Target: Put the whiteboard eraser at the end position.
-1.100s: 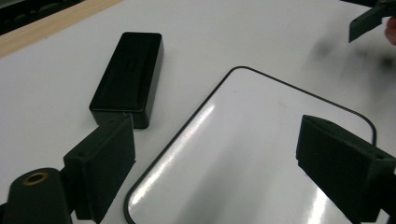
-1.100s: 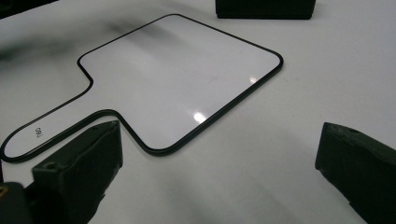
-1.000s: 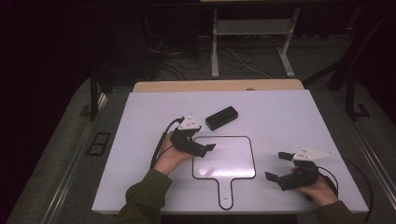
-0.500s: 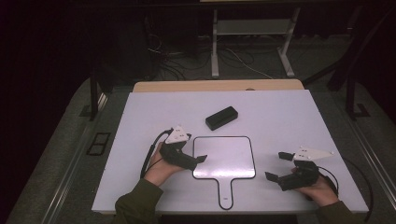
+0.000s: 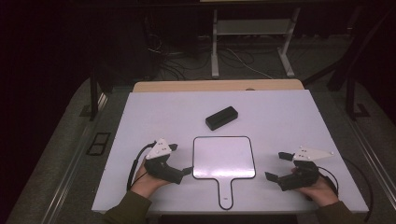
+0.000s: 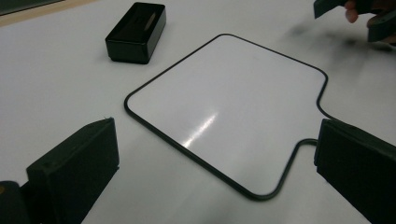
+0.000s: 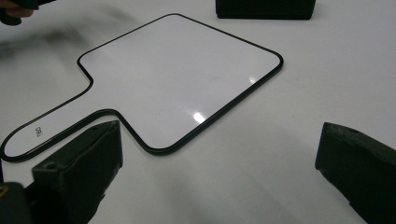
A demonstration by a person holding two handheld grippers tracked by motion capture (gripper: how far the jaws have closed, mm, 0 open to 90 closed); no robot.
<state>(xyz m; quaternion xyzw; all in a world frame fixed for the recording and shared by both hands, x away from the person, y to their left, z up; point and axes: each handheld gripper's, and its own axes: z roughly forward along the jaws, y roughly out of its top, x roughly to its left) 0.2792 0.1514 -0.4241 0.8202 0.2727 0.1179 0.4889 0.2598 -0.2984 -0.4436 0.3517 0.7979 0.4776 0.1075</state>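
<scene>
At the near edge of a white table (image 5: 140,121), seen from above, two sleeved forearms come in from the bottom, each hand holding a black two-jaw gripper. The left gripper (image 5: 180,161), with a grey three-cornered plate on top and a looping black cable behind it, rests just beside the left edge of a small handled whiteboard (image 5: 224,156); its jaws are spread wide and hold nothing, one tip lying at or just beside the board's lower left corner. In the left gripper view (image 6: 215,163) that corner sits in the gap between the two black jaws, with neither jaw closed on it. The right gripper (image 5: 277,166) sits near the board's right side, a little apart from it, jaws likewise spread and empty; the right gripper view (image 7: 219,163) shows bare table between its jaws, with the board's corner and handle just beyond the left jaw. The whiteboard lies flat at the middle of the near half of the table, a white square with rounded corners and a thin black rim, its handle pointing toward the person. Farther back, apart from the board's far edge, a small black rectangular box (image 5: 221,117) lies at a slant on the table. Beyond the table are a dark floor, loose cables and a metal stand (image 5: 252,42).
</scene>
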